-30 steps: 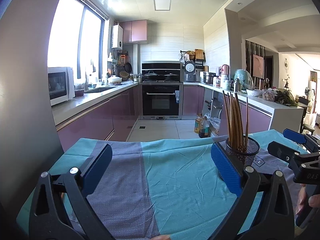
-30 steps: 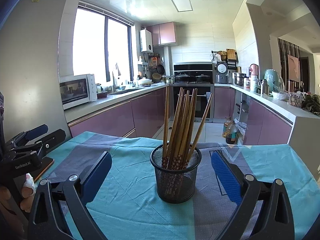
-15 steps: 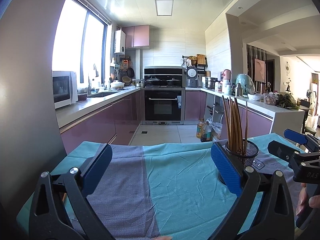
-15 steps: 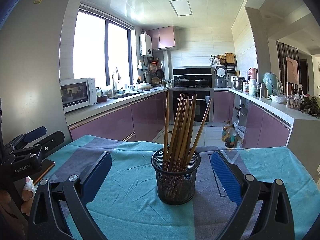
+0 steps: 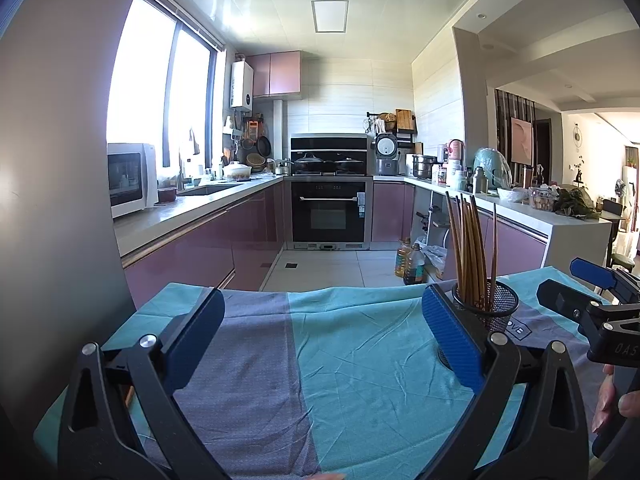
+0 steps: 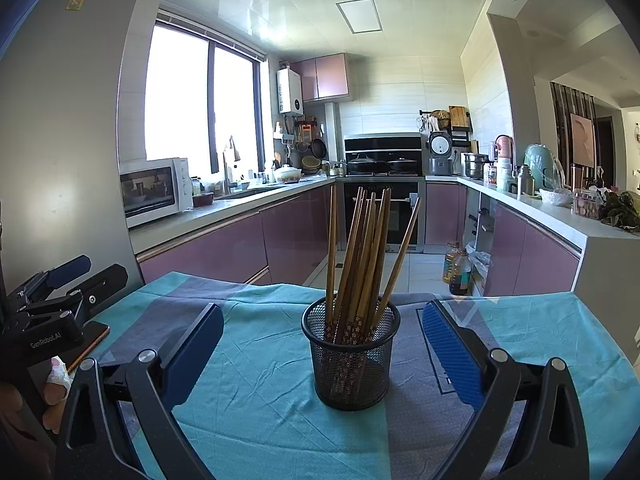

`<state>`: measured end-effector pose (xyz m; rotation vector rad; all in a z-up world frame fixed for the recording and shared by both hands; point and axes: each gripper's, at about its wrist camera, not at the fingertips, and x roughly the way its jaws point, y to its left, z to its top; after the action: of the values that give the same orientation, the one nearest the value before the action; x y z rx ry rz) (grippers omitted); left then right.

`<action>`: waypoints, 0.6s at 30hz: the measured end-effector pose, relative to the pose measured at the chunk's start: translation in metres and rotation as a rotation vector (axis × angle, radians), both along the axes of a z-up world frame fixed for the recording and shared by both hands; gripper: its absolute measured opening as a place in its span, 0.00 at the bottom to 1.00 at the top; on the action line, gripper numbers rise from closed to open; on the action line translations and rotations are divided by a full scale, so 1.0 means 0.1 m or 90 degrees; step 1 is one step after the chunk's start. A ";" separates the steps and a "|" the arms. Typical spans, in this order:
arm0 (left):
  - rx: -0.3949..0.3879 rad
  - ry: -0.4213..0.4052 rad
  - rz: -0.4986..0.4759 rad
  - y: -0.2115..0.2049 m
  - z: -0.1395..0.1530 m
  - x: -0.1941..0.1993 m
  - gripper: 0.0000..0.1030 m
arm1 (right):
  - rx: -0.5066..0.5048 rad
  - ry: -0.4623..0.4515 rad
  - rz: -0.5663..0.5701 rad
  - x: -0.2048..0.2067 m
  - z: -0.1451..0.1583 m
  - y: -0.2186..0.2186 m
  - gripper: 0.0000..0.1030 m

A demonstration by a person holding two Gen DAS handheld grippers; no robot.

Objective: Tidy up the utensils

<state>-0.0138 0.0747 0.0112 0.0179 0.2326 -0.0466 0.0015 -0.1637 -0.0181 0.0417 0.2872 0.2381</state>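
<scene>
Where the left gripper (image 5: 320, 332) fills the left view, its right finger (image 5: 450, 334) hides part of the cup (image 5: 490, 306), and the right gripper (image 5: 588, 304) is cut off at the frame edge. Chopsticks (image 6: 362, 256) bunch tightly in the right view; about nine, exact count unclear. One mesh cup (image 6: 352, 360), upright on the cloth (image 6: 256, 360), directly ahead between the right gripper's (image 6: 322, 350) spread blue pads, untouched. Left gripper's pads also wide apart over bare cloth, holding nothing. Cup sits to the left gripper's right. A phone (image 6: 90, 340) lies partly under the left gripper (image 6: 60, 304).
</scene>
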 end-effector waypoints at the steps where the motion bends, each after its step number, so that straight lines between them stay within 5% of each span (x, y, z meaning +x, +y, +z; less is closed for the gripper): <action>1: 0.000 -0.001 0.000 0.00 0.00 0.00 0.94 | 0.001 0.000 0.001 0.00 0.00 0.00 0.94; 18: 0.002 0.002 0.003 -0.01 0.00 0.01 0.94 | 0.004 -0.003 -0.005 0.01 0.02 0.00 0.94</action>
<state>-0.0125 0.0741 0.0117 0.0200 0.2356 -0.0423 0.0025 -0.1640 -0.0164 0.0489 0.2821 0.2307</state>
